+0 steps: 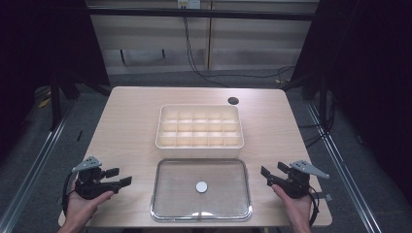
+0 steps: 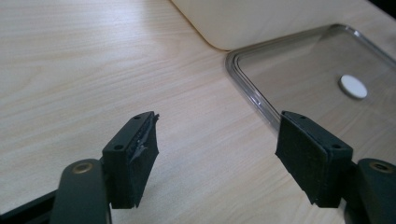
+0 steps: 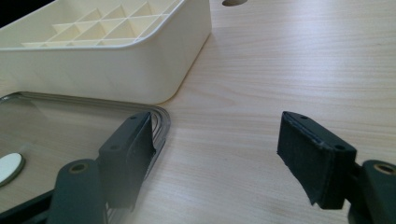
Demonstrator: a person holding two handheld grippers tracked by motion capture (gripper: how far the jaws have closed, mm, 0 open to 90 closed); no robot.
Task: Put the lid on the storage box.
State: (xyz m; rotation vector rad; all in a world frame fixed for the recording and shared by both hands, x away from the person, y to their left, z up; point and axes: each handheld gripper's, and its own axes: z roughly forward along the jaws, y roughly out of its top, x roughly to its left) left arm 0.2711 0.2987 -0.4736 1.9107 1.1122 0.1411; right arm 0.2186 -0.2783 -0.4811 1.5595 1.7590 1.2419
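A: Clear lid [image 1: 201,190] lies flat at the near table [image 1: 131,116] edge, just beside the compartment box [image 1: 199,127], likely to expose the cells.

B: Left gripper [image 1: 120,177] and right gripper [image 1: 268,175] flank it, jaws wide, holding nothing. White knob [image 1: 201,187] sits mid-lid; no obstruction apparent.

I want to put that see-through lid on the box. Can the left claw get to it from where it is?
Probably yes. The left claw is open beside the clear lid, with just bare table between them, so the lid's near edge looks free to grab.
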